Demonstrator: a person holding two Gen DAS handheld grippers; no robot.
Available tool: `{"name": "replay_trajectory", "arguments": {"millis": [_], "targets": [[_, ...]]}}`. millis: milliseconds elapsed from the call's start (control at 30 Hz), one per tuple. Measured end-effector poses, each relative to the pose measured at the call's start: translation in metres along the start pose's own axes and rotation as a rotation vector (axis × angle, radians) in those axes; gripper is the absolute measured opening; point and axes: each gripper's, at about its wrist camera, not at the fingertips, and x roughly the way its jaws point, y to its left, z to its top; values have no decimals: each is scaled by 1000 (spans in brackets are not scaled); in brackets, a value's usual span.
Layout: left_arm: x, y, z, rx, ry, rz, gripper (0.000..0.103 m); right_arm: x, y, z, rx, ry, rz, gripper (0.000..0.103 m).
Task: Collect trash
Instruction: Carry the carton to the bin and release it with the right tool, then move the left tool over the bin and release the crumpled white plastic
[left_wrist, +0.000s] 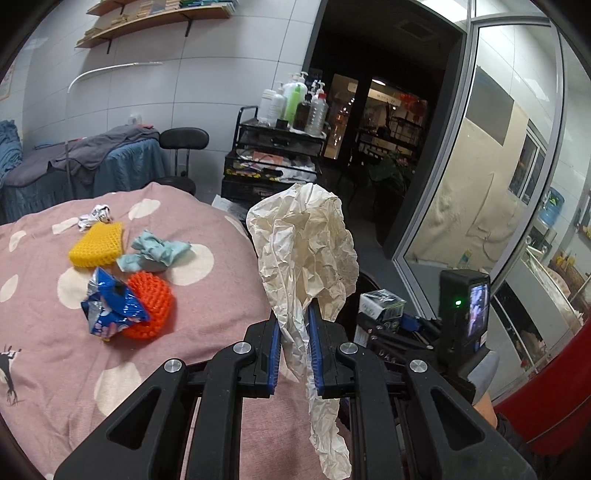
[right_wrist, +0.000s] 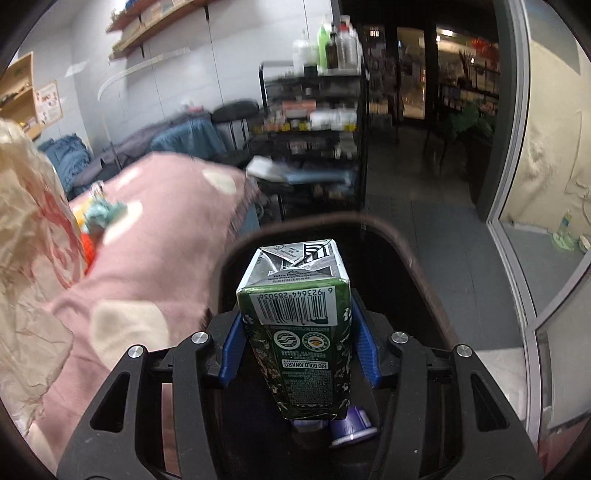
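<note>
With your right gripper (right_wrist: 295, 354) clamping the carton (right_wrist: 295, 332) directly over the bin (right_wrist: 417, 254) below its jaws, release there, then bring the left gripper (left_wrist: 293, 354), pinching the crumpled paper (left_wrist: 306, 251), across from the bed (left_wrist: 207, 321).

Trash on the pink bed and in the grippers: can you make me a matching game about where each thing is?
Things:
1. crumpled white paper
2. green drink carton
3. yellow mesh sponge
4. blue snack wrapper

Places:
A. lying against the orange mesh sponge
B. clamped in the left hand-held gripper
C. on the pink spotted blanket, beside teal crumpled paper
D. between the right hand-held gripper's blue pads

Pairs: 1-B, 2-D, 3-C, 4-A
</note>
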Motion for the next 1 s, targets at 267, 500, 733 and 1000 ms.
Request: {"name": "replay_trajectory", "arguments": {"millis": [267,500,733,1000], "targets": [[26,-9,-4,3,50,-14,14,7,-10,-18,61,38,23,70],[39,-21,-1,20,69,-29,14,-26,-26,-4,130,-78,-26,72],[58,-40,-2,45,114,-59,14,-70,-49,9,191,-235,-130,77],[81,-58,-3,98,181,-67,14,-93,-71,18,234,-290,-182,79]]}}
